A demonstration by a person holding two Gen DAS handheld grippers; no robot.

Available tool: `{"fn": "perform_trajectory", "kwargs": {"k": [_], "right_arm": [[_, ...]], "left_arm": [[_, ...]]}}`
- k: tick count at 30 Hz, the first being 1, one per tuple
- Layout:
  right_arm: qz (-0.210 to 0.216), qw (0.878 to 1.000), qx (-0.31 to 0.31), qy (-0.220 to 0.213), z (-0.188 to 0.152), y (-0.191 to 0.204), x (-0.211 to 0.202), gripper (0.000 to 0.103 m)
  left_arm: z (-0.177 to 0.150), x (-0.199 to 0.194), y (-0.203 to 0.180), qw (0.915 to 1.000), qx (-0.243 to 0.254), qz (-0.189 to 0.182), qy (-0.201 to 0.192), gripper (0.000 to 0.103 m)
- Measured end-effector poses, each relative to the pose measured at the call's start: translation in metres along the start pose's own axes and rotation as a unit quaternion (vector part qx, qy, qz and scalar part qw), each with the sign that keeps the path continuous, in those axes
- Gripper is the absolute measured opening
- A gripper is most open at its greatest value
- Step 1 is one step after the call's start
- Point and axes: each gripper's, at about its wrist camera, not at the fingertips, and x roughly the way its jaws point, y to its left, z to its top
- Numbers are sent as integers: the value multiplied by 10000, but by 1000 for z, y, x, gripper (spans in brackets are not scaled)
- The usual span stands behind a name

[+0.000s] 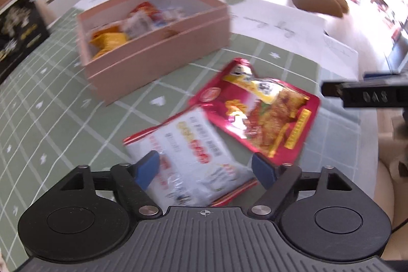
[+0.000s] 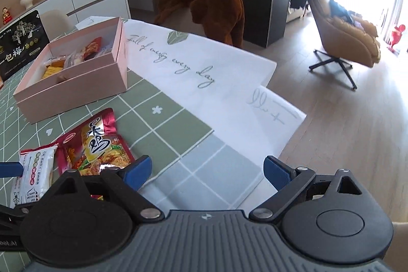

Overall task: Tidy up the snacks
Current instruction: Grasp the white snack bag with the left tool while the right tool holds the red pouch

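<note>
Left wrist view: the left tongs (image 1: 205,170) gape wide over the white snack packet (image 1: 188,157), which lies flat between the blue pads (contact unclear), overlapping the red snack packet (image 1: 257,108). Right wrist view: the right tongs (image 2: 206,171) spread wide above the worktop (image 2: 178,124) near its corner, both packets at their left; pink box (image 2: 74,86) beyond.

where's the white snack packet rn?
On the green tablecloth, between the open left gripper's fingers, overlapping the red packet, nearer than the pink box.

Cloth (image 2: 199,68): "Full of energy every day" in grey script
Black box (image 2: 21,42): "一包梅"
Red packet (image 2: 97,144): large "鸡", the rest unclear
Black bar (image 1: 374,95): "DAS"
White packet (image 2: 33,170): print too small to read
</note>
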Motion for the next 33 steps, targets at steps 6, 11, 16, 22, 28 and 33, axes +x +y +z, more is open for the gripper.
{"fn": "perform_trajectory", "kwargs": {"k": [6, 11, 16, 22, 28, 33], "right_arm": [[201, 9995, -224, 17, -3, 14, -2, 95], [356, 9980, -525, -12, -7, 30, -1, 95], [280, 9982, -518, -89, -4, 26, -4, 95], [113, 9981, -559, -248, 0, 17, -12, 95], [469, 9934, -1018, -258, 10, 33, -10, 95], [1396, 9824, -1233, 128, 14, 61, 2, 95]], "left_arm": [[-12, -2, 61, 9894, -1449, 14, 38, 82], [4, 3, 51, 9899, -1385, -260, 131, 79], [15, 19, 24, 9933, -1061, -301, 348, 86], [14, 25, 17, 9971, -695, -162, 247, 87], [3, 12, 31, 9960, -691, -440, 369, 82], [-22, -6, 62, 9910, -1264, -217, 373, 82]]}}
